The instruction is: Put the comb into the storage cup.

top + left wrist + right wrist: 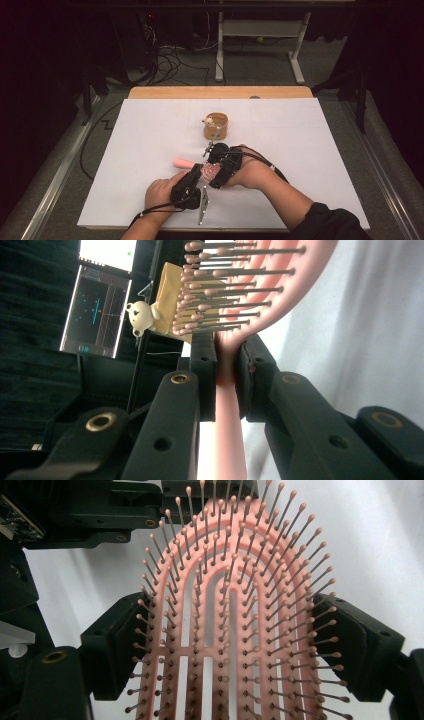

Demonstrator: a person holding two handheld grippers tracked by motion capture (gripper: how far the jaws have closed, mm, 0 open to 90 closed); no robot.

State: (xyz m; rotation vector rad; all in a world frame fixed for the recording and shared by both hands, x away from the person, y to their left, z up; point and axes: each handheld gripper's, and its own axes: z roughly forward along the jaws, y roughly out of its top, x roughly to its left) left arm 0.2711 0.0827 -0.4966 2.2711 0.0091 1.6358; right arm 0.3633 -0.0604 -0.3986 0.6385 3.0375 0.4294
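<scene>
A pink hairbrush [210,172] with metal pins is held just above the white table between both grippers. My left gripper [195,172] comes in from the lower left. In the left gripper view it [226,365] is shut on the brush's narrow neck [227,367], with the handle [222,440] running back between its jaws. The handle's end [184,162] sticks out to the left. My right gripper [212,167] reaches in from the right. In the right gripper view it [227,645] is shut on the brush head [225,630], one pad against each side edge.
A small round wooden cup [216,126] with a white bear figure [209,120] on its rim stands behind the hands. The white board [140,140] covers the table, with a wooden strip [220,92] at its far edge. Cables and a desk frame [260,45] lie beyond.
</scene>
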